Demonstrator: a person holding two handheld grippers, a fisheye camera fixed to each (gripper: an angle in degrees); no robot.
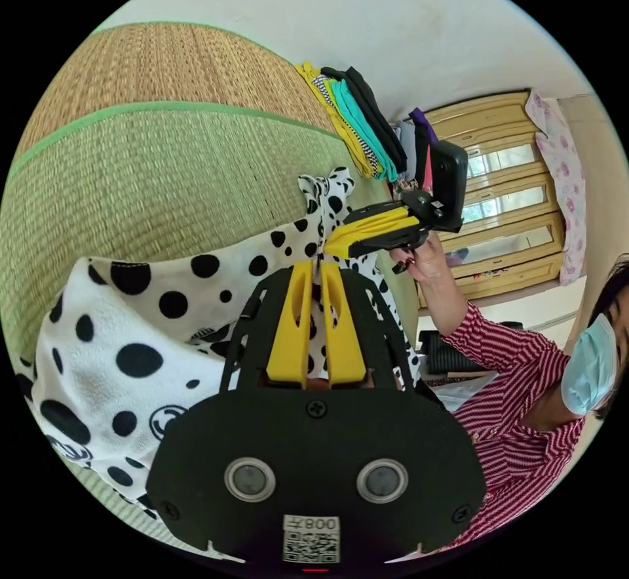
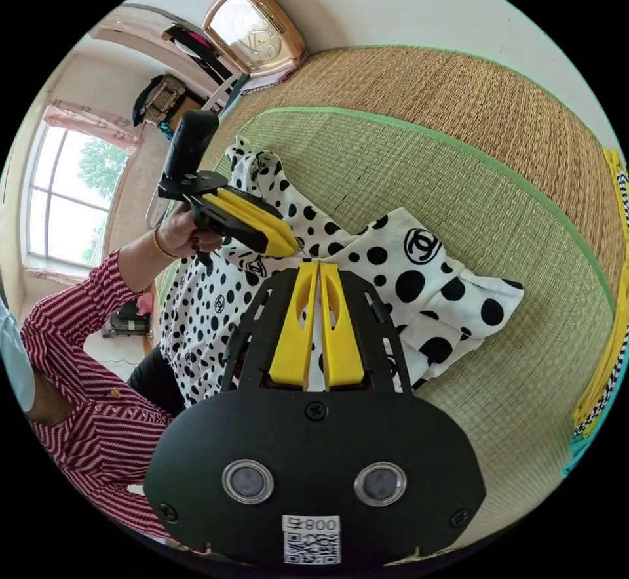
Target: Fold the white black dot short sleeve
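The white short sleeve shirt with black dots [image 1: 131, 343] lies partly bunched on a woven straw mat [image 1: 151, 172] and is lifted at one edge. In the left gripper view my left gripper [image 1: 318, 272] is shut on that lifted edge, with cloth showing between its yellow jaws. Just beyond it, held by a hand, my right gripper [image 1: 329, 248] pinches the same edge. In the right gripper view my right gripper [image 2: 319, 267] is shut on the shirt [image 2: 426, 277], and the left gripper [image 2: 290, 248] grips the cloth right beside it. The mat [image 2: 406, 166] lies under the shirt.
A stack of folded clothes [image 1: 357, 120] sits at the mat's far end, seen again at the edge of the right gripper view [image 2: 606, 343]. A wooden cabinet [image 1: 517, 192], a clock [image 2: 255, 28] and a window [image 2: 72, 199] stand around. A person in a red striped sleeve [image 1: 511, 369] holds the grippers.
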